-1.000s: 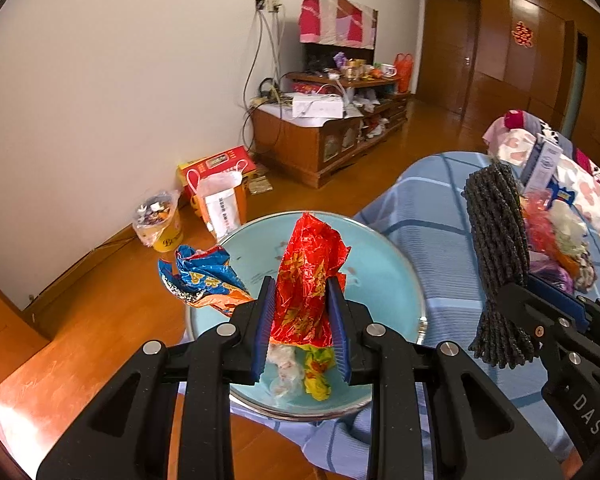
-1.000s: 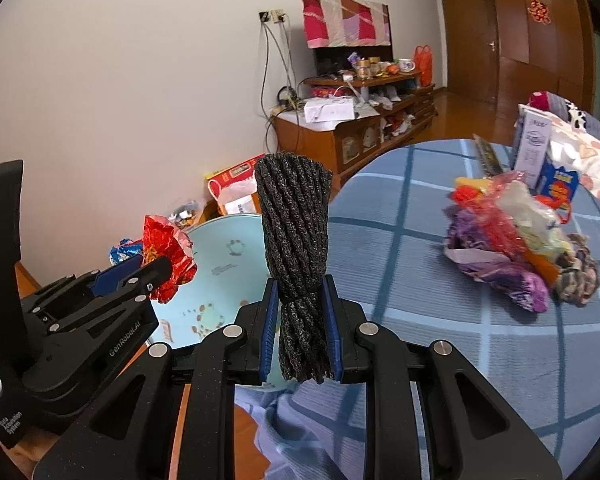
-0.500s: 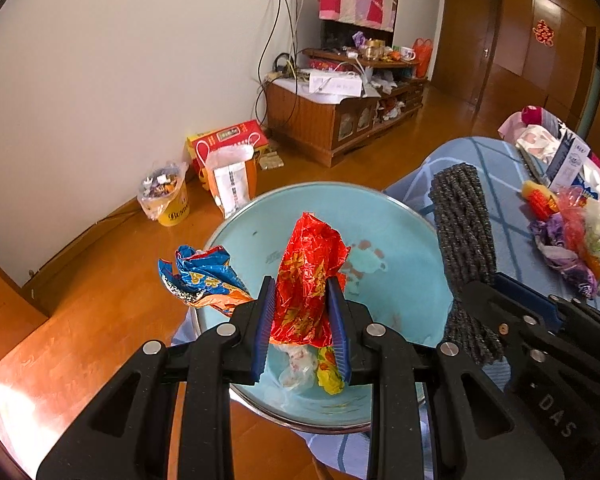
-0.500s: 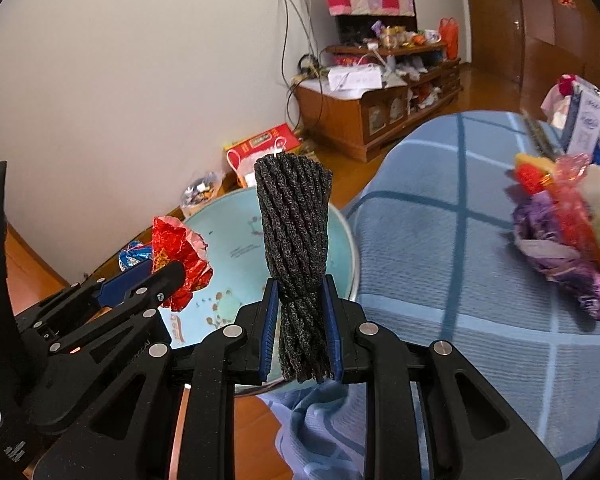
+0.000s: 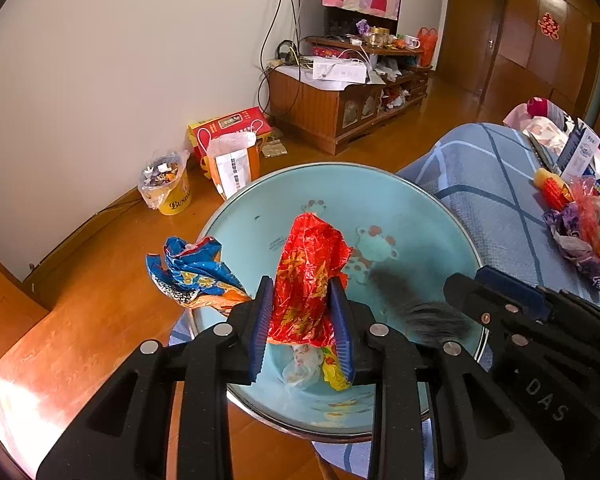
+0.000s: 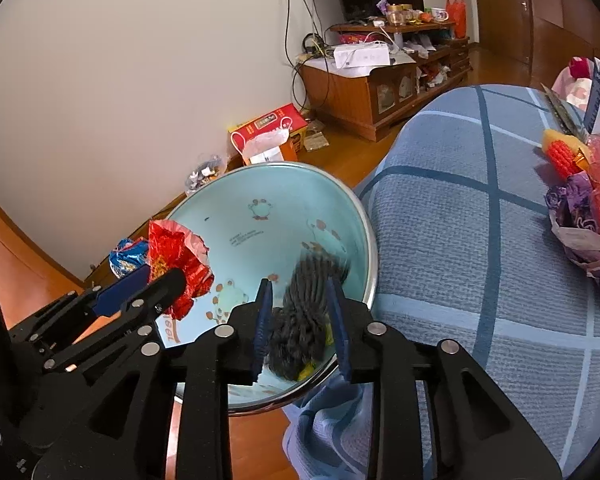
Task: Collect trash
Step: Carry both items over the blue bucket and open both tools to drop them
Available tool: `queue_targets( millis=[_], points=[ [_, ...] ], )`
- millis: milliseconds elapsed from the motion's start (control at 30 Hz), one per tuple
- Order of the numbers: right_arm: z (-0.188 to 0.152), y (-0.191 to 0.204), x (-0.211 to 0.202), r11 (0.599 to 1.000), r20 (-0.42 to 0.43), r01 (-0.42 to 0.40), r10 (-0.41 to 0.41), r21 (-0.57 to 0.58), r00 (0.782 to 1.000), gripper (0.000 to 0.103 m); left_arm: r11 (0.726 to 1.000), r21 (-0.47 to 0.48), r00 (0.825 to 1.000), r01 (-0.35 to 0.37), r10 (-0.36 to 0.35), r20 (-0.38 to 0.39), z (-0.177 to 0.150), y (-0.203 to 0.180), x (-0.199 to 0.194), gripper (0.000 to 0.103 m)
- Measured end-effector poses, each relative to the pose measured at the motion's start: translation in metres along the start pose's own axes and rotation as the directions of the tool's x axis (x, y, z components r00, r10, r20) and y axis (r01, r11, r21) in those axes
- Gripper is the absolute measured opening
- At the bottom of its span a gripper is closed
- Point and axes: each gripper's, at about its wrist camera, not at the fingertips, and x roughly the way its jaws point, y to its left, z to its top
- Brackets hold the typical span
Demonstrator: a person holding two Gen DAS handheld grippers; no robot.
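Here both grippers hang over the basin (image 5: pixel 427 216), a pale blue bowl w/ a metal rim, sitting at the near edge of the blue checked cloth (image 6: pixel 479 240). Left gripper (image 5: pixel 303 322) pinches the red wrapper (image 5: pixel 307 276) between its blue pads; a blue wrapper (image 5: pixel 192 272) sticks out to its left, past the rim, over the wood floor (image 5: pixel 80 320). Its jaws have just eased apart a little, yet the red foil looks gripped. Right gripper (image 6: pixel 301 326) has just been opening: the dark foam net (image 6: pixel 303 312) is between the pads but blurred, tilted into the basin, w/ a gap showing at the left pad, so it looks let go. In the left view the net is a dark smear just inside the basin's right rim, close beside the right gripper's fingers. Basin interior is mostly bare toward its far wall; a few scraps lie at the bottom near the left pads. More trash (image 6: pixel 583 216) is heaped at the cloth's right side, well apart from the basin, w/ open cloth between.
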Motion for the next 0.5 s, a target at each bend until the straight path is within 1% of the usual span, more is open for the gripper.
queue_targets(
  millis=[133,233,333,367,433,500],
  points=[
    [0.001,-0.008,-0.012,0.999,0.033,0.022,-0.023,0.033,0.999,0.031,1.000,0.004,1.000,0.004,-0.004,-0.002,-0.001,-0.002,0.001,0.030],
    [0.000,-0.017,-0.028,0.996,0.077,0.067,-0.072,0.059,0.994,0.031,1.000,0.020,1.000,0.015,-0.015,0.007,-0.002,-0.005,0.000,0.032],
    [-0.001,-0.026,-0.042,0.992,0.112,0.088,-0.097,0.088,0.989,0.032,0.999,0.044,1.000,0.023,-0.023,0.017,-0.002,-0.011,-0.003,0.035],
    [-0.002,-0.029,-0.047,0.991,0.122,0.092,-0.104,0.097,0.987,0.036,0.999,0.049,1.000,0.021,-0.022,0.015,-0.003,-0.013,-0.003,0.043],
    [-0.006,-0.032,-0.059,0.989,0.142,0.101,-0.117,0.110,0.983,0.042,0.999,0.051,1.000,0.013,-0.014,0.018,-0.004,-0.015,-0.005,0.052],
    [-0.010,-0.036,-0.068,0.988,0.156,0.107,-0.124,0.116,0.980,0.049,0.998,0.054,1.000,0.009,-0.011,0.028,-0.004,-0.017,-0.011,0.056]
  ],
)
